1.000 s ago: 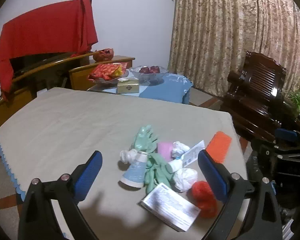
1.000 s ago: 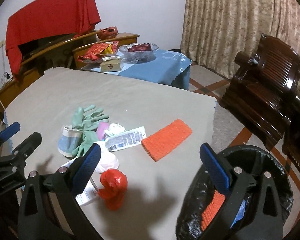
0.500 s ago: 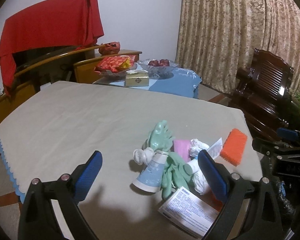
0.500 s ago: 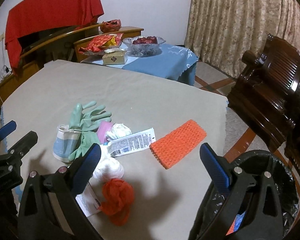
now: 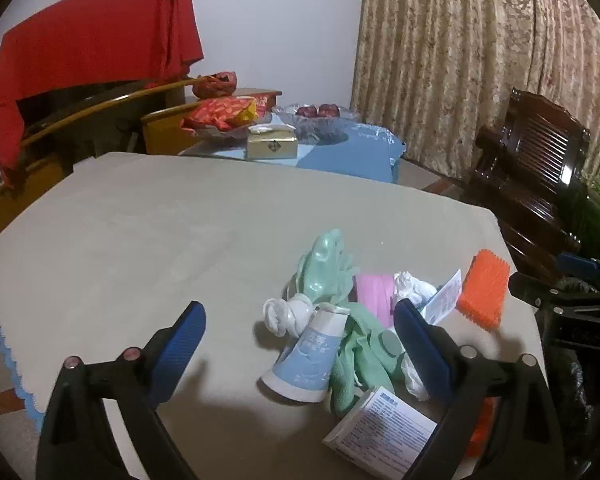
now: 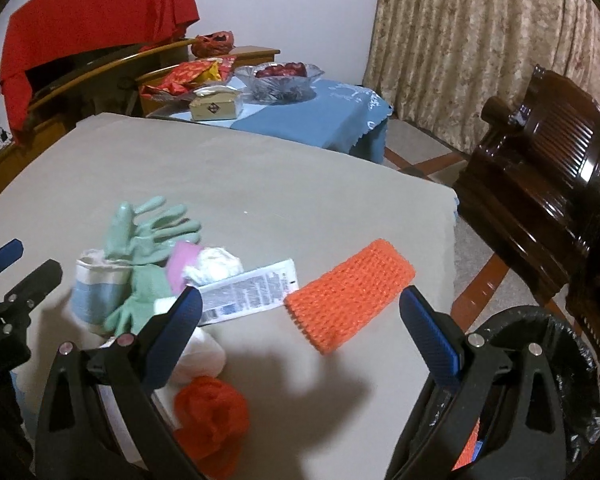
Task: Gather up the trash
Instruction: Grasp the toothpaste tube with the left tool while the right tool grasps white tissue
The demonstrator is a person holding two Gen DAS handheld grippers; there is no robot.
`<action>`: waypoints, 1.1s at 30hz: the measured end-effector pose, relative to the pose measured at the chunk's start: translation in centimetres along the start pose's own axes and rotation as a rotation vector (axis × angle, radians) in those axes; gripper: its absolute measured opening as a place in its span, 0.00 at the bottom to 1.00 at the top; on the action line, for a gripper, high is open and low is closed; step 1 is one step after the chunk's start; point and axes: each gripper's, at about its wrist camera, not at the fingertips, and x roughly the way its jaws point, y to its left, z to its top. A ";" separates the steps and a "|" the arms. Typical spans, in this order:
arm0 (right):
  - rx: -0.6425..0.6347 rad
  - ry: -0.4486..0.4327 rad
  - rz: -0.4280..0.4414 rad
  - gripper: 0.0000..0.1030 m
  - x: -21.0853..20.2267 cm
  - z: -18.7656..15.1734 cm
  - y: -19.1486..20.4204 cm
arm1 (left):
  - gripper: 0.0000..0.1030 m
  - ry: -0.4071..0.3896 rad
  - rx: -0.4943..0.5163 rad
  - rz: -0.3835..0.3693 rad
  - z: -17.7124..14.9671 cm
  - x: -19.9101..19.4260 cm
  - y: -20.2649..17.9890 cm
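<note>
Left gripper (image 5: 298, 346) fingers spread wide, holding nothing, hovering over the grey-clothed table (image 5: 140, 232) just near of the trash pile: pale blue paper cup (image 5: 308, 364) on its side, mint green rubber gloves (image 5: 324, 268), pink packet (image 5: 374, 292), white crumpled tissue (image 5: 410, 284). Right gripper (image 6: 300, 320) also wide open and empty, above the orange knitted mesh pad (image 6: 350, 294), not touching. Red crumpled net ball (image 6: 210, 408) near edge. Black-lined trash bin (image 6: 560, 344) at right, off the table. Versus a second ago both grippers sit closer to the pile; items unmoved.
</note>
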 end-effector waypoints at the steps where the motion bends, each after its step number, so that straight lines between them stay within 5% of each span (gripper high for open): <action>1: 0.001 0.000 -0.003 0.93 0.3 -0.2 -0.2 | 0.90 0.004 0.000 -0.001 -0.1 0.3 0.0; 11: -0.007 0.021 -0.004 0.93 2.6 -1.2 -0.9 | 0.87 0.072 0.008 -0.024 -1.2 3.8 -0.1; 16: -0.022 0.025 0.011 0.93 3.0 -1.4 -0.3 | 0.65 0.134 -0.016 -0.060 -2.1 5.5 0.5; 18: -0.026 0.023 0.020 0.93 3.0 -1.5 -0.1 | 0.43 0.159 -0.021 -0.084 -2.5 6.0 0.7; 24: -0.026 -0.004 0.066 0.93 2.9 -1.3 0.6 | 0.30 0.140 -0.031 -0.102 -2.9 5.3 1.2; 33: -0.049 -0.008 0.111 0.93 3.5 0.1 3.5 | 0.26 0.081 -0.056 -0.119 -1.5 3.1 1.6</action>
